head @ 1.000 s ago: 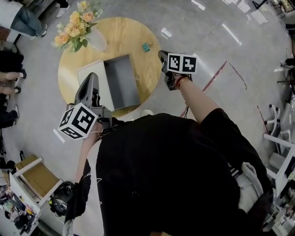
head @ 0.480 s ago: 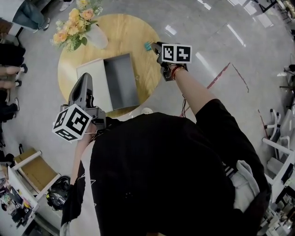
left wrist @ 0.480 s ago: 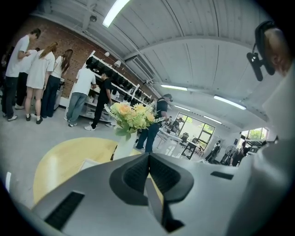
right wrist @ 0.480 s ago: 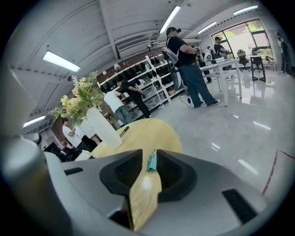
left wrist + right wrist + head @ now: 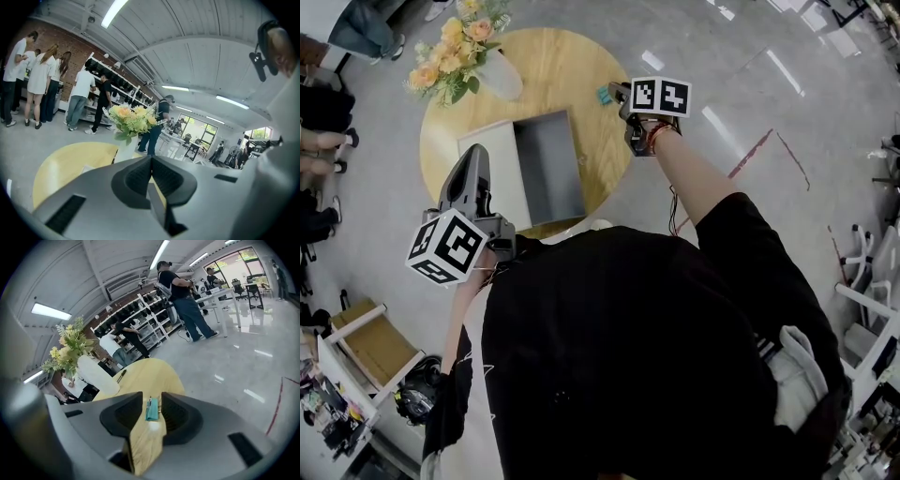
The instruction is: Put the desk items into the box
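A small teal binder clip (image 5: 603, 94) lies near the far right edge of the round wooden table (image 5: 548, 70). My right gripper (image 5: 620, 95) is down at it. In the right gripper view the clip (image 5: 151, 409) rests on the tabletop between the two pads while the jaws are opening, and neither pad presses on it. The open grey box (image 5: 549, 167) stands mid-table with its white lid (image 5: 495, 176) beside it. My left gripper (image 5: 470, 185) hovers over the table's near left edge, shut (image 5: 150, 174) and holding nothing.
A white vase of yellow and orange flowers (image 5: 455, 58) stands at the table's far left, and shows as the vase (image 5: 96, 374) in the right gripper view. A dark pen (image 5: 121, 376) lies on the table beyond the clip. People stand by shelves around the room.
My right gripper has travelled away from me and to the left, up to the teal clip. My left gripper has drifted slightly left. The box has stayed put.
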Demonstrator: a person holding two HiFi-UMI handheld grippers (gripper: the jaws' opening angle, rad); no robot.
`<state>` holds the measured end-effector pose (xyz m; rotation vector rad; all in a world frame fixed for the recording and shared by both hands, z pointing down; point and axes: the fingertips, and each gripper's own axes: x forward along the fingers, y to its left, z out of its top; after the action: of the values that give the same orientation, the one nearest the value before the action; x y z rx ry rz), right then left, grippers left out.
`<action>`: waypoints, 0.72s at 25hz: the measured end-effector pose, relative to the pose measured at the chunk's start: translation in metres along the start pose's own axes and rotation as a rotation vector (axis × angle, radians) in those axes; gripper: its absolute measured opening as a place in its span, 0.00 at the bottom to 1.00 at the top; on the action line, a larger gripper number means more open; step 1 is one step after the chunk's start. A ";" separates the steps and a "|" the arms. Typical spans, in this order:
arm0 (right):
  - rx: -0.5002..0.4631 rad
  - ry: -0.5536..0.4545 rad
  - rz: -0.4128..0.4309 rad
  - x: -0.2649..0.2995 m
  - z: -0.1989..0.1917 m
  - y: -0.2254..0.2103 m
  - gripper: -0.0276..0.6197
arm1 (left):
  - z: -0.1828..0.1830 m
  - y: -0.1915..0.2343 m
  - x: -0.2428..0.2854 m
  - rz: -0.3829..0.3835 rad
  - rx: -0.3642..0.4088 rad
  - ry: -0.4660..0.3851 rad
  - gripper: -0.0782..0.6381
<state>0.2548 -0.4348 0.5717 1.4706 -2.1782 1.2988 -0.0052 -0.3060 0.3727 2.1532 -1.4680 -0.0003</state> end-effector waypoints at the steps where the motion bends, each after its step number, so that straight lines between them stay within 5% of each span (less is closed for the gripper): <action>1: 0.011 0.003 0.004 0.002 0.000 0.000 0.24 | -0.001 0.000 0.001 -0.002 0.000 0.003 0.12; 18: 0.149 -0.002 0.013 0.017 -0.001 -0.006 0.16 | 0.008 0.005 0.002 0.003 0.015 -0.012 0.12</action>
<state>0.2513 -0.4454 0.5862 1.5131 -2.1368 1.4933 -0.0113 -0.3129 0.3685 2.1666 -1.4824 -0.0007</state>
